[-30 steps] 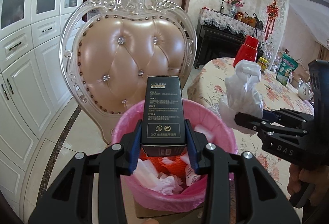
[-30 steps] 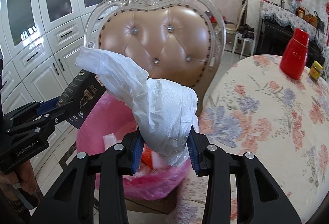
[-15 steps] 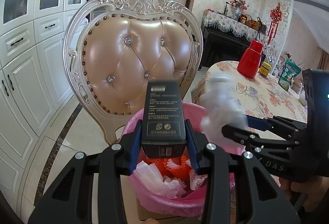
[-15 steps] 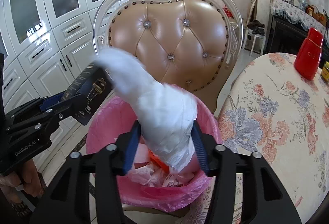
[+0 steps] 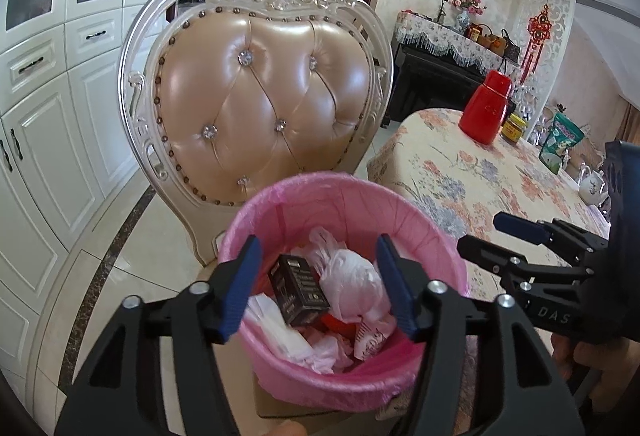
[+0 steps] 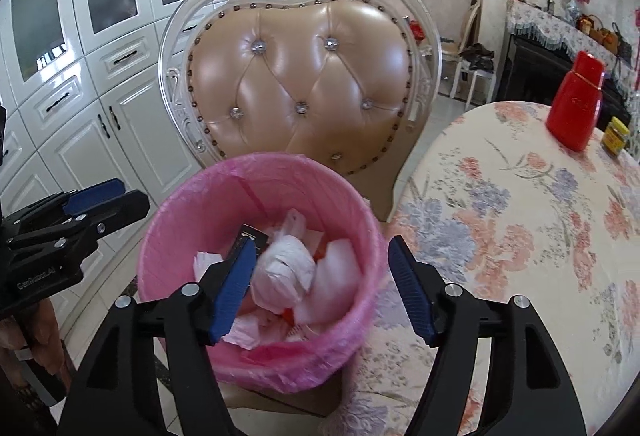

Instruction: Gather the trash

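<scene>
Drop step is done: left gripper (image 5: 318,286) and right gripper (image 6: 322,282) have just been opening, nothing between their jaws. One black box (image 5: 298,288) and one white bag (image 6: 284,272) lie in the single pink-lined bin (image 5: 432,236); next, probably fetch more trash from the desk (image 6: 520,228)

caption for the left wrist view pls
Open left gripper above pink-lined trash bin, black box and white bag inside.
</scene>
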`<state>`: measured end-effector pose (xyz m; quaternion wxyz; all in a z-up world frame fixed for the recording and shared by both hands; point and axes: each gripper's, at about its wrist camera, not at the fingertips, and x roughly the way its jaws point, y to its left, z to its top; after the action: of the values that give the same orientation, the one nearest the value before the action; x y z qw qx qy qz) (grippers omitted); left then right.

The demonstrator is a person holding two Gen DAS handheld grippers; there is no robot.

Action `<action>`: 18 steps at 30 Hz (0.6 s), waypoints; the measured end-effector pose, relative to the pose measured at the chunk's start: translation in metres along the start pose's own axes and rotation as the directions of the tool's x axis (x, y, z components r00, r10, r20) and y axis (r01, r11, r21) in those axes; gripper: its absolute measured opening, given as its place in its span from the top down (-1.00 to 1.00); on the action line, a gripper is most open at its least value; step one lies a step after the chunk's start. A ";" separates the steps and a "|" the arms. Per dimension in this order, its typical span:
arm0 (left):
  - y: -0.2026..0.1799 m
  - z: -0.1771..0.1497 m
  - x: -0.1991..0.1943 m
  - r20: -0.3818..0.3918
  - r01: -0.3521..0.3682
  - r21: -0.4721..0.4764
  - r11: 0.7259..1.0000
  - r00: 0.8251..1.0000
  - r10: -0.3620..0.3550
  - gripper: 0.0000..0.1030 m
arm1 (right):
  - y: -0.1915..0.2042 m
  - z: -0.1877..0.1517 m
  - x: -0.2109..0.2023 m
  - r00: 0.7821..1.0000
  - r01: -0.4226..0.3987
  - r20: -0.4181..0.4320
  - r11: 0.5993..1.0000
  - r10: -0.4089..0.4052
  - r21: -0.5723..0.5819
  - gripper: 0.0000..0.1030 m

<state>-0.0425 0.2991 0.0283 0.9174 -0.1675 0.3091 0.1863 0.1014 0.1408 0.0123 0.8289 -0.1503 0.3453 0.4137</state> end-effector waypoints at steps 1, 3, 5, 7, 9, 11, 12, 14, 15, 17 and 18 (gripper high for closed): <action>-0.001 -0.002 -0.001 -0.002 -0.003 0.002 1.000 1.000 0.003 -0.25 | -0.002 -0.003 -0.002 1.000 0.004 0.003 1.000 -0.004 0.010 -0.29; -0.005 -0.006 -0.006 -0.008 -0.004 0.006 1.000 1.000 0.004 -0.34 | -0.006 -0.009 -0.006 1.000 0.010 0.007 1.000 -0.010 0.025 -0.34; -0.005 -0.010 -0.010 -0.014 0.004 -0.002 1.000 1.000 -0.004 -0.41 | -0.008 -0.016 -0.011 1.000 0.016 0.009 0.999 -0.016 0.028 -0.38; -0.006 -0.015 -0.014 -0.022 0.006 -0.007 1.000 1.000 -0.006 -0.41 | -0.009 -0.023 -0.015 1.000 0.020 0.012 0.999 -0.020 0.030 -0.43; -0.009 -0.021 -0.017 -0.037 -0.008 0.002 1.000 0.999 0.008 -0.41 | -0.010 -0.030 -0.020 1.000 0.021 0.011 0.999 -0.021 0.030 -0.45; -0.010 -0.025 -0.020 -0.051 -0.002 -0.007 1.000 0.999 0.002 -0.42 | -0.008 -0.034 -0.024 1.000 0.015 0.005 1.000 -0.015 0.026 -0.49; -0.009 -0.028 -0.022 -0.057 -0.002 -0.016 1.000 0.998 0.001 -0.42 | -0.007 -0.036 -0.026 1.000 0.013 0.004 1.000 -0.013 0.021 -0.52; -0.009 -0.031 -0.025 -0.057 -0.017 -0.015 1.000 0.998 0.016 -0.42 | -0.004 -0.039 -0.029 1.000 0.011 0.006 1.000 -0.011 0.013 -0.60; -0.009 -0.032 -0.027 -0.056 -0.023 -0.018 1.000 0.998 0.022 -0.44 | -0.003 -0.040 -0.030 1.000 0.008 0.005 1.000 -0.008 0.009 -0.60; -0.009 -0.034 -0.029 -0.054 -0.028 -0.021 0.999 0.998 0.026 -0.48 | 0.000 -0.042 -0.031 1.000 0.001 0.005 1.000 -0.001 0.001 -0.60; -0.008 -0.034 -0.030 -0.053 -0.033 -0.020 0.999 0.998 0.032 -0.49 | 0.001 -0.042 -0.032 1.000 0.000 0.006 1.000 0.000 0.001 -0.60</action>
<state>-0.0780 0.2702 0.0229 0.9041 -0.1767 0.3340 0.1996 0.0683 0.1005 0.0042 0.8298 -0.1488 0.3431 0.4141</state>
